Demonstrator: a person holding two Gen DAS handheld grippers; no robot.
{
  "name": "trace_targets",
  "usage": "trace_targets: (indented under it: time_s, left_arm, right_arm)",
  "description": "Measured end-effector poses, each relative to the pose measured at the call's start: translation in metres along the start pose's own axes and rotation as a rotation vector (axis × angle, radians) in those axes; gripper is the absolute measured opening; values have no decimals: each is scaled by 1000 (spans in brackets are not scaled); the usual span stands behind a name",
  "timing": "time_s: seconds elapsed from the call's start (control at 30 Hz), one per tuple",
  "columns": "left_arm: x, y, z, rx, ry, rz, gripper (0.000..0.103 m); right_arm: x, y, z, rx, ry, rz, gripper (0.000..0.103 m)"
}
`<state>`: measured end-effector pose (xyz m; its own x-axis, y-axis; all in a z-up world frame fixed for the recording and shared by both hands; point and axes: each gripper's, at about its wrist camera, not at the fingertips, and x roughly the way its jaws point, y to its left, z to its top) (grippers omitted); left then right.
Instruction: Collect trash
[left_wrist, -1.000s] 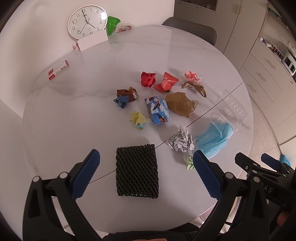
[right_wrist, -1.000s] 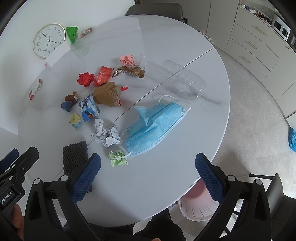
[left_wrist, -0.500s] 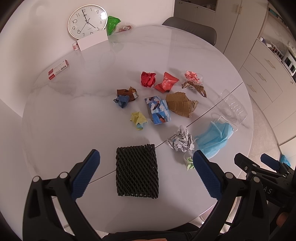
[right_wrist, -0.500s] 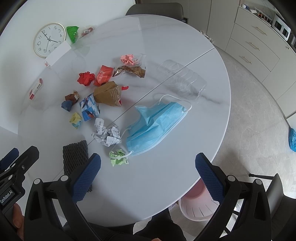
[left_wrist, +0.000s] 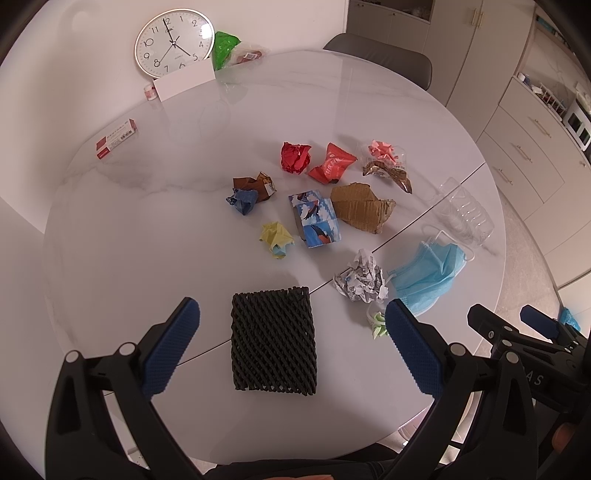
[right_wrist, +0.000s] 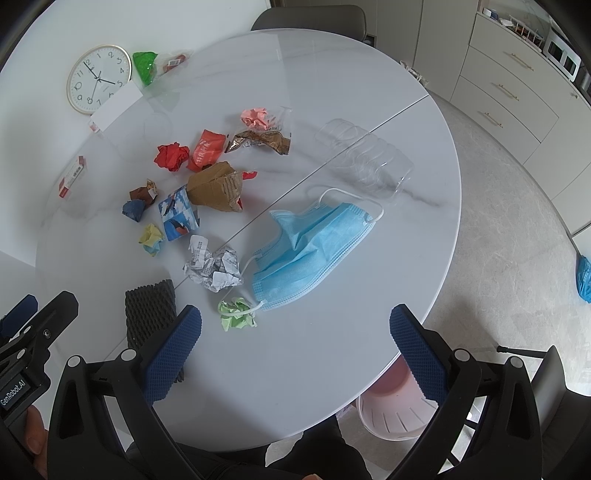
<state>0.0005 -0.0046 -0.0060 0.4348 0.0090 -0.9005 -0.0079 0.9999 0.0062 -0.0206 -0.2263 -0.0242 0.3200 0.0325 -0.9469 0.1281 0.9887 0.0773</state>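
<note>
Left hand-held gripper: jaws wide, holding nothing, poised above the black foam net that lies flat near the front edge of the surface.
Right hand-held gripper: jaws wide, empty, over a bare patch at the front of the surface, with the blue face mask just beyond.
Trash in the middle: red paper ball, red wrapper, brown and blue wads, yellow wad, printed carton, torn cardboard, pink scrap and brown wrapper.
Trash nearer the front: crumpled receipt and green paper wad, both just beside the mask; the mask's loop touches the green wad.
Clear plastic bottle: lying on its side behind the mask.
Bin: a pink basket on the floor under the front right edge; its inside is mostly hidden.
Progress: judged barely begun, as every piece in view sits on the surface and neither gripper holds anything.
Left to do: all of it; the foam net and the mask look like the nearest first picks.
</note>
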Motion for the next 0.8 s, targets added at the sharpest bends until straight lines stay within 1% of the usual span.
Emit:
trace_targets:
  time_s: [0.2, 0.23, 0.4, 0.47, 0.6, 0.63, 0.7, 0.8]
  left_arm:
    - [4, 1, -8, 7, 6, -6, 96]
    - [5, 2, -10, 10, 6, -10, 96]
    - [14, 13, -18, 26, 6, -34, 96]
    - [21, 18, -23, 50, 15, -50, 96]
    - [39, 27, -34, 113, 15, -50, 97]
    - [46, 29, -36, 122, 25, -50, 97]
    - [66, 35, -43, 137, 63, -73, 96]
    - [96, 43, -51, 163, 122, -66, 96]
  right_arm:
    - [0, 1, -3, -2, -5, 18, 101]
    - [-2, 5, -4, -3, -5, 16, 101]
    - [2, 4, -13, -9, -3, 31, 101]
    - [5, 1, -17, -12, 2, 34, 101]
    - [12, -5, -29, -2, 15, 49, 101]
    - [13, -6, -31, 0, 18, 49, 101]
    - [18, -9, -38, 3, 29, 38, 101]
    - [25, -12, -45, 13, 53, 20, 101]
